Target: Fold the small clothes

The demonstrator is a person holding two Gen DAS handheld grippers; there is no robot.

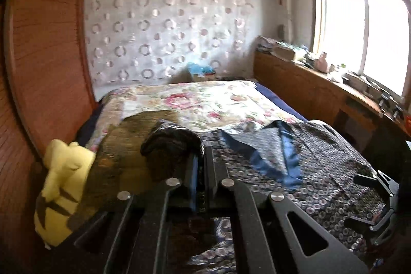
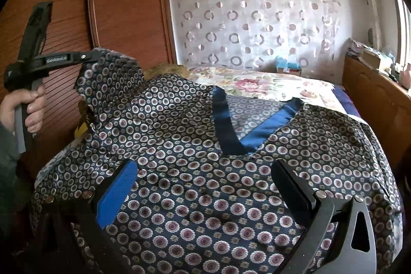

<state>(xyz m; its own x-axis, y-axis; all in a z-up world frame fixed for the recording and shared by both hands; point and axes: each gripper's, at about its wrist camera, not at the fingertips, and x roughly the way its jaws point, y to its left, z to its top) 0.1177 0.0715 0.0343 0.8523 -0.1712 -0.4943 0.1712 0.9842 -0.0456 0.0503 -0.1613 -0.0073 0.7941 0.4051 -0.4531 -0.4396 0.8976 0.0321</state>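
Note:
A dark navy top [image 2: 205, 197] with a small ring pattern and a blue V-neck band [image 2: 264, 130] lies spread on the bed. My left gripper [image 1: 201, 161] is shut on a bunched edge of this top [image 1: 169, 145]. In the right wrist view the left gripper [image 2: 86, 57] holds that sleeve side lifted above the bed at the left, with a hand [image 2: 28, 104] on its handle. Low over the top's chest, my right gripper [image 2: 205, 186] stands open; its blue pad [image 2: 118, 194] and black finger are wide apart with only flat fabric below them.
A floral sheet [image 1: 200, 99] covers the far half of the bed. A yellow plush toy [image 1: 64, 184] and a brown cushion [image 1: 120, 145] lie at the left, by a wooden wardrobe [image 2: 115, 4]. A cluttered wooden ledge [image 1: 308, 73] runs under the window at the right.

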